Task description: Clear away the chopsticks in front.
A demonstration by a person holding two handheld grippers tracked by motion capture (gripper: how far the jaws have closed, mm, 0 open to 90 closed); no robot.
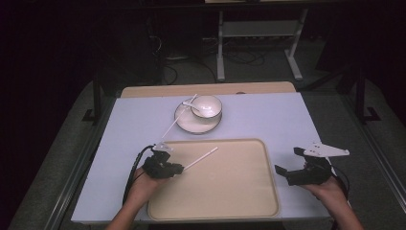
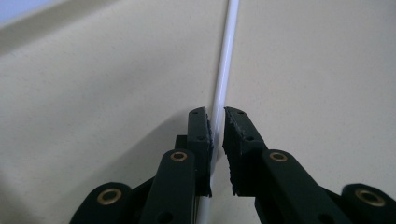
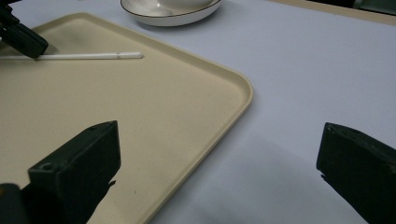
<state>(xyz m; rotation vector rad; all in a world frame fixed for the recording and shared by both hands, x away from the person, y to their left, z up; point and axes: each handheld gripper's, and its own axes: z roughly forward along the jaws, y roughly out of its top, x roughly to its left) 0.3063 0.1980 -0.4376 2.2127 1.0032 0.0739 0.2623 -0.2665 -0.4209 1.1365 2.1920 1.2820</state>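
A white chopstick (image 1: pixel 201 158) (image 2: pixel 226 56) (image 3: pixel 88 56) lies flat on the beige tray (image 1: pixel 230 191) (image 3: pixel 233 79). At the tray's left side, my left gripper (image 1: pixel 179 168) (image 2: pixel 217 116) has its jaws either side of the stick's near end. The stick rests against the left pad, a thin gap shows at the right pad, and the jaws spread wider behind the tips. My right gripper (image 1: pixel 289 160) (image 3: pixel 219 158) hovers just right of the tray over the table, jaws wide open with nothing between them. The left gripper's tip (image 3: pixel 21 37) also shows in the right gripper view.
Behind the tray a white bowl (image 1: pixel 207 106) sits on a saucer (image 1: pixel 191 125) (image 3: pixel 173 16) with a white spoon (image 1: pixel 191 106) in it. A second white chopstick (image 1: pixel 174 125) leans off the saucer onto the pale table (image 1: pixel 277 120). Table legs and cables stand beyond.
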